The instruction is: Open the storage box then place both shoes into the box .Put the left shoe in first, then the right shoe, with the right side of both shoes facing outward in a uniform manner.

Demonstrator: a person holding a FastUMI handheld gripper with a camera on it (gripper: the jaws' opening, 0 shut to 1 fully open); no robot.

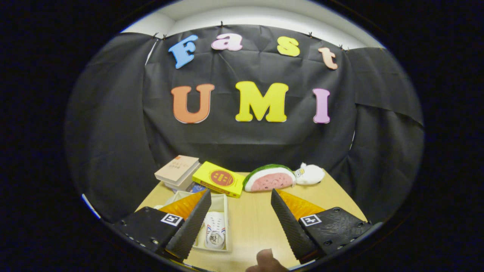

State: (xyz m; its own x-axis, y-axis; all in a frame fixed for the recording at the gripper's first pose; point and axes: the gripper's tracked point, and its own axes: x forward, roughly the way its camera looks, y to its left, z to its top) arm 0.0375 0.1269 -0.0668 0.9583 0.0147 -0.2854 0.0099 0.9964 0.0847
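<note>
Tool (241,211): wide open, holding nothing.
Surface (251,223): wood, shoe (215,229) in box (226,211).
Room: black cloth behind box.

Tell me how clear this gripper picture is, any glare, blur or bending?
In the gripper view, lighting is even and soft, with no harsh glare on the wooden table; fisheye bending curves the table edges and the booth wall; the open gripper sits close and fairly sharp, holding nothing; the white shoe in the storage box is small but readable; a fingertip looks soft.
</note>
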